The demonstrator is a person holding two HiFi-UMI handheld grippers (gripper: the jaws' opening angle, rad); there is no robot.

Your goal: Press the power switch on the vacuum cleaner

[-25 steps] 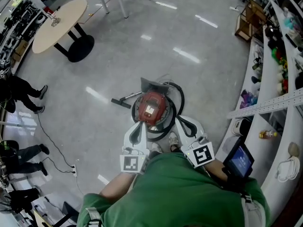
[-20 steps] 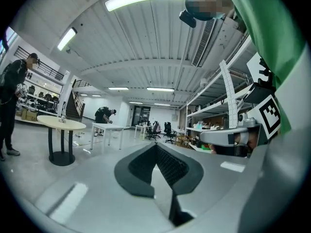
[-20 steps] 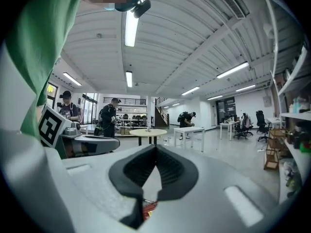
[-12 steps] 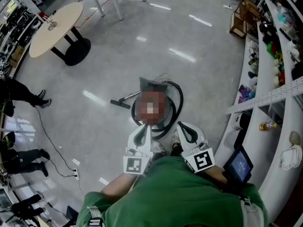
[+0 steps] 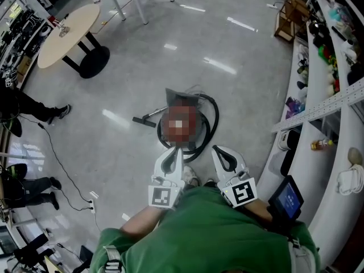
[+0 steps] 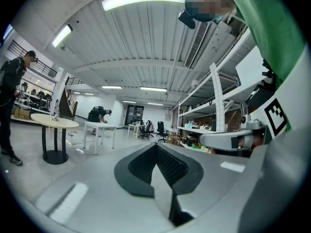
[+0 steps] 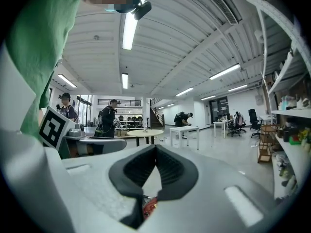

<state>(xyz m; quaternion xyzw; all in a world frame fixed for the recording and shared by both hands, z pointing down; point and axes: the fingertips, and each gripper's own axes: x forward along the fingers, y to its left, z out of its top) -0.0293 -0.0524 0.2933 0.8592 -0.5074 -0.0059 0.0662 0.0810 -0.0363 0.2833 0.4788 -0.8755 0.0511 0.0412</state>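
Floor (image 5: 244, 95): smooth polished grey, high gloss, mirrors the ceiling strip lights as bright streaks.

Left gripper (image 5: 176, 151) and right gripper (image 5: 216, 150): light-grey plastic shells, matt, with a faint grain close up.

Fingers (image 6: 170, 166): black, matt, ribbed in fine rows, rubber-like.

Marker cube (image 5: 161, 196): flat matt white faces, black print.

Shirt (image 5: 210, 232): green cloth, matt, soft folds.

Round desk (image 5: 68, 30): pale wood-look top, satin; base black.

Shelf upright (image 5: 324, 114): white perforated metal.

Vacuum cleaner hose (image 5: 215, 118): black, dull sheen; texture too small to tell.
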